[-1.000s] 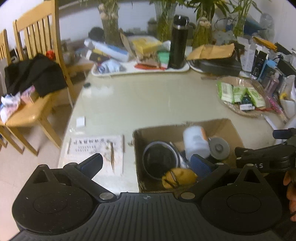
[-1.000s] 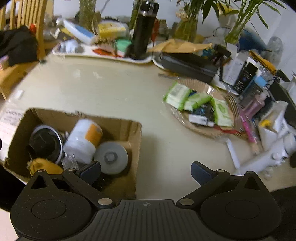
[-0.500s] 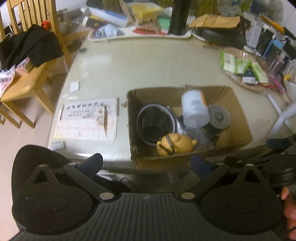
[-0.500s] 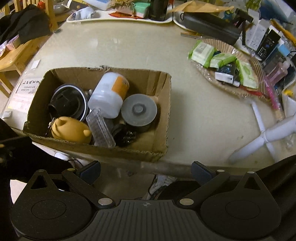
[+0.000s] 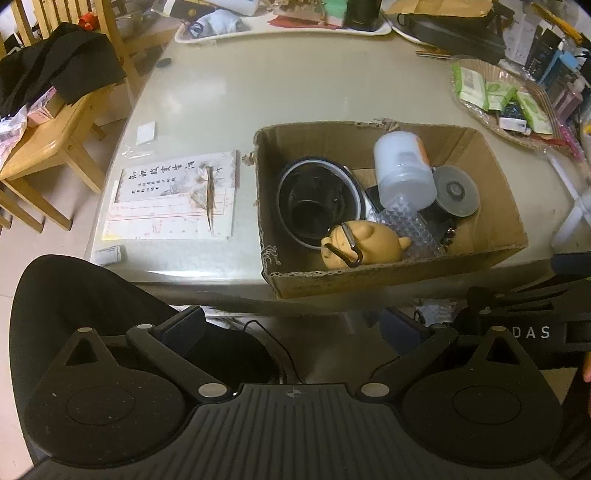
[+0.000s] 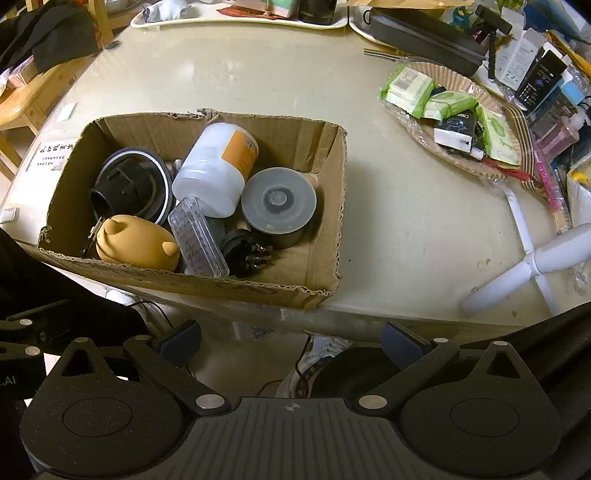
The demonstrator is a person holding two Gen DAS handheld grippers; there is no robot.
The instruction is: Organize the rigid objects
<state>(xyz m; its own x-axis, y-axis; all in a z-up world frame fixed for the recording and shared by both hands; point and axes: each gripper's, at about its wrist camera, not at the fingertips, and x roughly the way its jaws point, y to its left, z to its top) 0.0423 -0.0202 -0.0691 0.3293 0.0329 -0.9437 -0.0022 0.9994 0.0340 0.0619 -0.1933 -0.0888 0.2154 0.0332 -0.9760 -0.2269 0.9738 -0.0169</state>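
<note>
Cardboard box [image 6: 325,236] holds a tipped white bottle [image 6: 212,171], yellow pig-like figure [image 6: 138,242], perhaps a disc case [image 6: 279,199].

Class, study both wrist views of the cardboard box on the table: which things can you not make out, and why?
- Black spiky part: right view, too dark to identify.
- Box floor: both views, covered by contents.
- White bottle label: both views, turned away.
- Black flask: left view, cut by top edge.
</note>
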